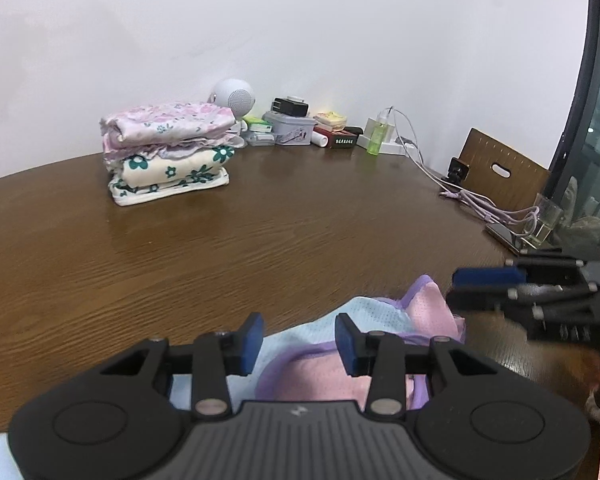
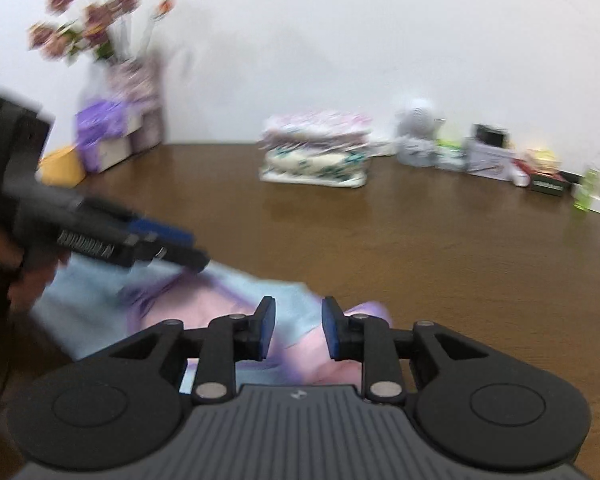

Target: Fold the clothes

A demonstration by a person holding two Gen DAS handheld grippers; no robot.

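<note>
A brown wooden table [image 1: 260,240] carries a pink-and-blue garment [image 1: 300,344] at its near edge. Left gripper [image 1: 299,342] and right gripper [image 2: 298,328] hover over it, jaws apart, pinching nothing. Best to grip matching corners and fold evenly. A folded stack [image 1: 168,152] sits beyond.

Your right wrist view was smeared throughout: the flowers [image 2: 92,28] at far left, the folded stack [image 2: 316,148] and the clutter [image 2: 480,152] along the wall had no readable detail. Your left tongs [image 2: 180,246] showed there as a dark streak. In the left wrist view, the tong body hid the near part of the pastel garment [image 1: 300,364], and the right tongs [image 1: 484,284] ran off the right edge.
</note>
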